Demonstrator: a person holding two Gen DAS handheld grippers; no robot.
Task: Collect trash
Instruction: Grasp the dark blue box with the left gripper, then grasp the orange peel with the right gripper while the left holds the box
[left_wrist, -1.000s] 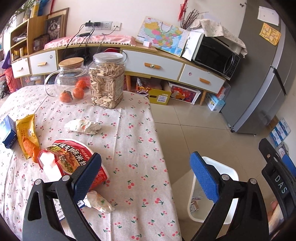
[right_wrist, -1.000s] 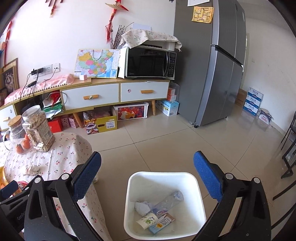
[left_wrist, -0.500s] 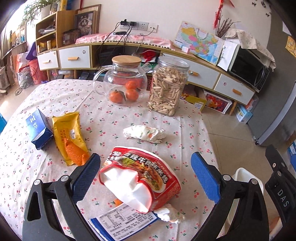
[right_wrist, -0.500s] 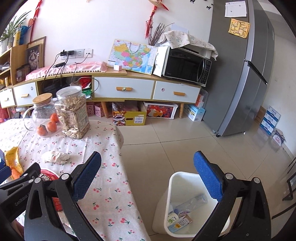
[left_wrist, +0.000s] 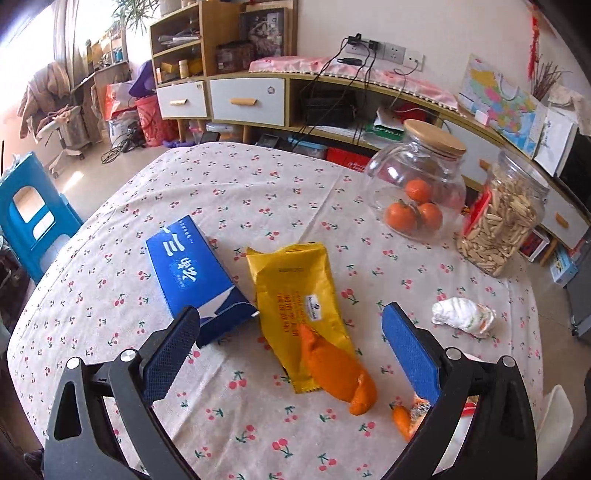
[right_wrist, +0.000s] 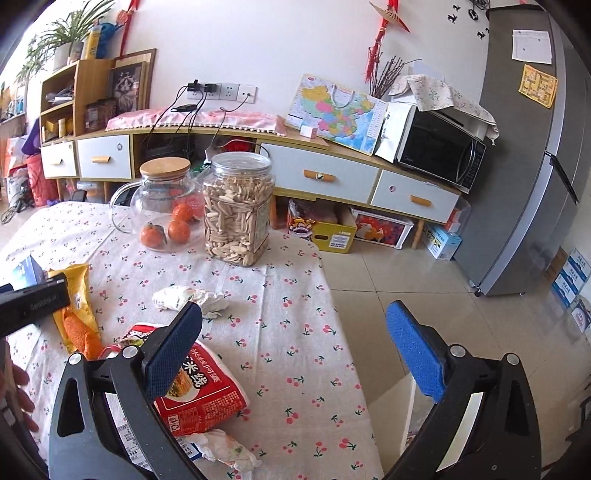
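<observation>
1. You are in the picking stage of the trash collection. Your left gripper (left_wrist: 291, 328) hangs over the table (left_wrist: 258, 184) with its jaws wide apart and nothing between them.
2. The yellow wrapper (left_wrist: 299, 295) lies flat under that gripper, about mid-table, with a piece of orange peel (left_wrist: 336, 369) on its near end. The blue box (left_wrist: 195, 273) lies touching the wrapper's left side, and one of your fingers (left_wrist: 173, 358) is over the box's near corner.
3. Your right gripper (right_wrist: 293, 347) is also spread and empty, over the near right part of the table. The red noodle packet (right_wrist: 199, 391) sits just under its left finger, and a crumpled tissue (right_wrist: 225, 450) lies at the near edge.
4. Another crumpled tissue (left_wrist: 463, 317) rests toward the right edge, well apart from the wrapper.
5. The white bin (right_wrist: 391, 421) stands on the floor just off the table's right edge; only part of it shows.
6. The jar of oranges (left_wrist: 417, 195) and the jar of seeds (left_wrist: 498, 225) at the far right corner look like keepers, so I would leave them.
7. Next, I judge, you lower the left gripper and straddle the wrapper alone. Keep the left finger clear of the box, and expect the peel to slide off as the wrapper lifts.
</observation>
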